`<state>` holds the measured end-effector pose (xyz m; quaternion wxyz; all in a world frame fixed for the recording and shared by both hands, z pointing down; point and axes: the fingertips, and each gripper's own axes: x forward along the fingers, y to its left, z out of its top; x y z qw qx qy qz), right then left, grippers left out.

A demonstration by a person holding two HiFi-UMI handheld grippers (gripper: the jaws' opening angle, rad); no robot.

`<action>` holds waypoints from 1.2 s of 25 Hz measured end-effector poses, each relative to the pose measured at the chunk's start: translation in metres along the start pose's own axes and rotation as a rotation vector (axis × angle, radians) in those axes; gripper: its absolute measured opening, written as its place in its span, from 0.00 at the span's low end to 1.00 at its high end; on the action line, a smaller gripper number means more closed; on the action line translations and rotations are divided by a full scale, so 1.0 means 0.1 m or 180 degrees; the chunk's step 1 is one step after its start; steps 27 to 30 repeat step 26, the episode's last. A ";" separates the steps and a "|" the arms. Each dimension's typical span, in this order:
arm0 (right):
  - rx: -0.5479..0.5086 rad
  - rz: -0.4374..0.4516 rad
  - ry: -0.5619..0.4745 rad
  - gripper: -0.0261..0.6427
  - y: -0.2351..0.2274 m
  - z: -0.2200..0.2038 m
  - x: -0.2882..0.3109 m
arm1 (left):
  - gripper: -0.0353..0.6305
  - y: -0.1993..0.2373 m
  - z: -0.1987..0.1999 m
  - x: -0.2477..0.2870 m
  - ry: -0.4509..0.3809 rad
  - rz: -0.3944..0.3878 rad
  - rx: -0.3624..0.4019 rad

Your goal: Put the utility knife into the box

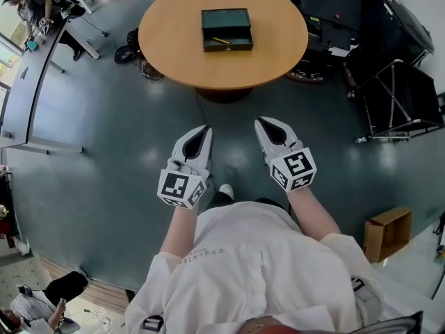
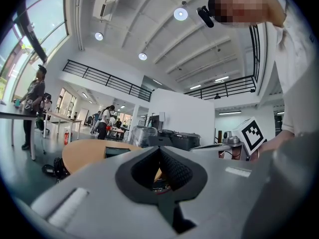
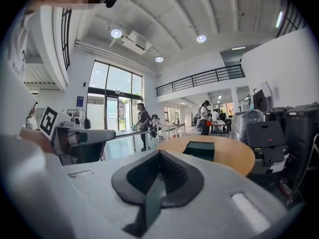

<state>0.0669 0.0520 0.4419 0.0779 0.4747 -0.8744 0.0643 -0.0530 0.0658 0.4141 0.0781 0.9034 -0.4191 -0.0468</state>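
A dark green box (image 1: 227, 29) lies open on the round wooden table (image 1: 174, 40), far ahead of me. A thin yellow object, likely the utility knife (image 1: 221, 41), rests in the box's near half. My left gripper (image 1: 205, 129) and right gripper (image 1: 264, 122) hang side by side over the floor, close to my body and well short of the table. Both are shut with nothing between the jaws. The left gripper view shows its closed jaws (image 2: 159, 151) with the box (image 2: 117, 151) beyond. In the right gripper view the closed jaws (image 3: 159, 154) point toward the box (image 3: 199, 150).
Grey floor lies between me and the table. Black cases and a folding stand (image 1: 396, 96) crowd the right side. A cardboard box (image 1: 388, 232) sits on the floor at right. Long desks (image 1: 28, 82) with people run along the left.
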 end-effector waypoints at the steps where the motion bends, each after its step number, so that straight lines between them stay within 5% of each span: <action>1: 0.0002 0.0005 0.0003 0.03 0.00 0.00 0.00 | 0.08 -0.01 0.00 -0.01 0.0003 0.0007 0.0003; 30: -0.0039 -0.0030 0.0021 0.03 -0.02 -0.02 -0.05 | 0.08 -0.03 0.01 0.00 0.0012 -0.0004 0.0050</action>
